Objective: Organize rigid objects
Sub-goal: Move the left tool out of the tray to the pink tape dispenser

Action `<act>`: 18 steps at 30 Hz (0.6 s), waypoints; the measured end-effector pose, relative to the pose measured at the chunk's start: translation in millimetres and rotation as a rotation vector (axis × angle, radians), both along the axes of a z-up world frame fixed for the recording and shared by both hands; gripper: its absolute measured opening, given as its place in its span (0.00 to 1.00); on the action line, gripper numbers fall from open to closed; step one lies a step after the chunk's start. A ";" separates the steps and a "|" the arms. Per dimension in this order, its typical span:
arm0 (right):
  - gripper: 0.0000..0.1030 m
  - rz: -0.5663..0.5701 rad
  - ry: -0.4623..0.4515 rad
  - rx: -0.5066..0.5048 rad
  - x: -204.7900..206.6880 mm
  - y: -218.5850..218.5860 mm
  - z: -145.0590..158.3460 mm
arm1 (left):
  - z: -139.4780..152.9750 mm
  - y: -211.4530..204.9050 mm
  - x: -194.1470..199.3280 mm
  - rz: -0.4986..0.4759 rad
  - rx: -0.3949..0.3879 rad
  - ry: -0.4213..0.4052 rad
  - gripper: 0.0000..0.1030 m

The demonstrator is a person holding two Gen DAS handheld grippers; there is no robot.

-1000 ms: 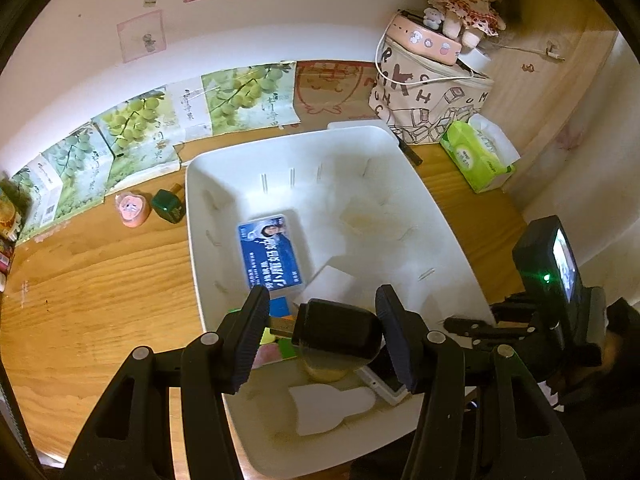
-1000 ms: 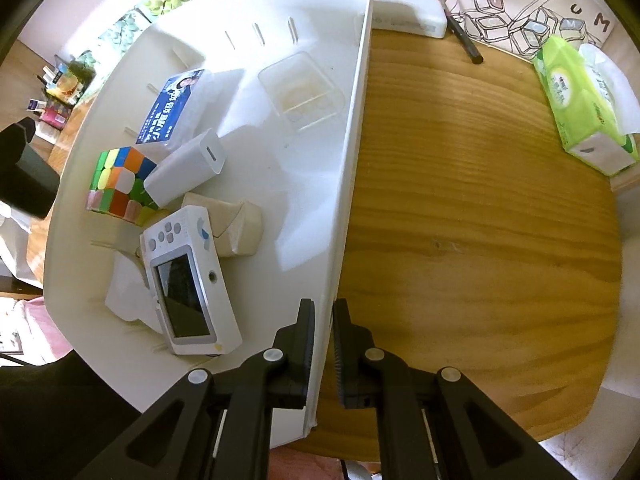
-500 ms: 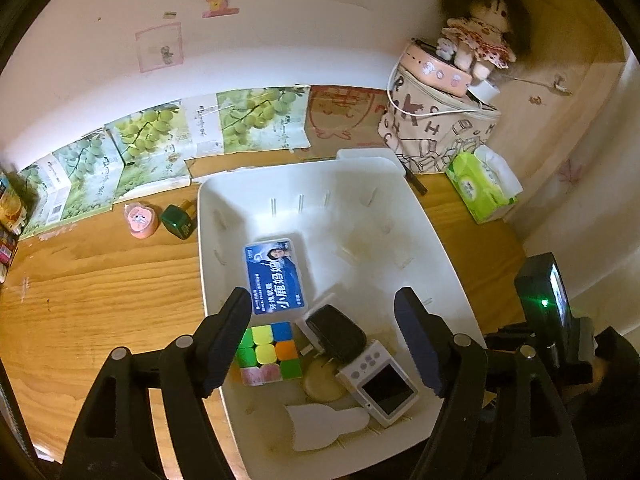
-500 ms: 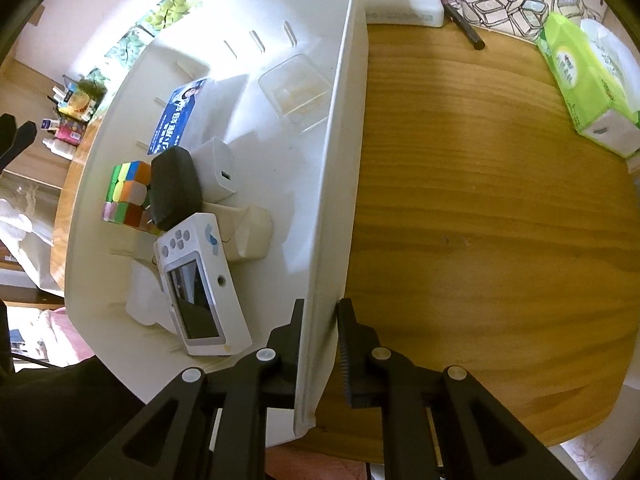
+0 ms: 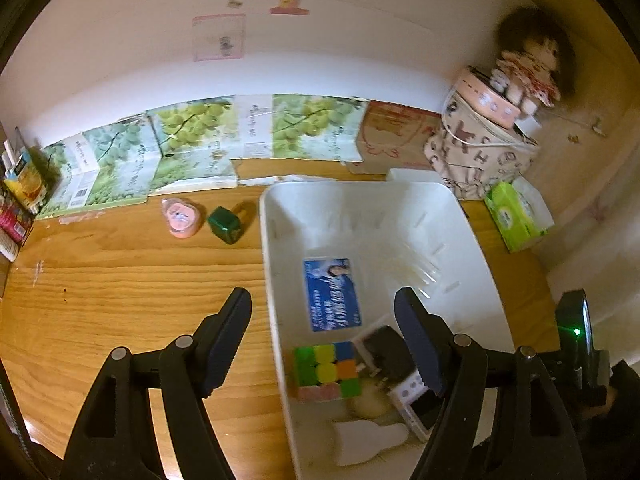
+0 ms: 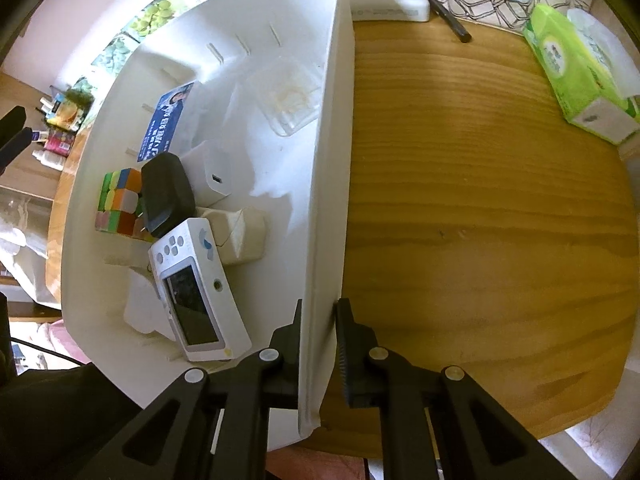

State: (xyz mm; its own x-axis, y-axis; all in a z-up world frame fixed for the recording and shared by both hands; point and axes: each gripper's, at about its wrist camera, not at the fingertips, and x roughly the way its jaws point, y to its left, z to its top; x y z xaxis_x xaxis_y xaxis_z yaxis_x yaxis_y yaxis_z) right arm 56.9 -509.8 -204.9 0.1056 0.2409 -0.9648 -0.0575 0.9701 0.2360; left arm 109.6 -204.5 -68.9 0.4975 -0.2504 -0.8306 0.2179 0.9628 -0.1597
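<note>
The left wrist view looks steeply down from some height across the wooden tabletop (image 5: 120,280) toward the wall, taking in the whole white plastic bin (image 5: 272,264). The right wrist view sits closer, looking almost straight down along that bin's side wall (image 6: 328,184). Both share the bin's contents, including the multicoloured puzzle cube (image 5: 326,370) (image 6: 118,204).

left hand-held gripper (image 5: 323,338): jaws wide apart, empty | right hand-held gripper (image 6: 318,344): jaws clamped, pointing steeply down

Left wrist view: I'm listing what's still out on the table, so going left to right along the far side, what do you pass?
Pink heart-shaped box → green block → white bin → green tissue pack.
</note>
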 end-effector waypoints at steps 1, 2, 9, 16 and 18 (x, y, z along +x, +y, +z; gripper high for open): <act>0.11 -0.005 0.004 -0.005 0.3 0.2 -0.1 | -0.8 6.3 3.3 0.008 0.000 0.002 0.75; 0.11 -0.008 0.005 -0.008 0.3 0.6 -0.1 | -1.1 9.4 4.8 0.013 0.000 0.003 0.75; 0.07 -0.040 0.032 -0.053 3.1 3.9 0.9 | -7.3 47.4 24.5 0.065 0.003 0.036 0.75; 0.06 -0.100 0.075 -0.095 7.5 9.0 0.7 | -14.9 81.0 46.3 0.110 -0.004 0.078 0.75; 0.06 -0.119 0.085 -0.100 8.9 10.0 1.0 | -19.0 90.4 55.6 0.116 -0.004 0.097 0.75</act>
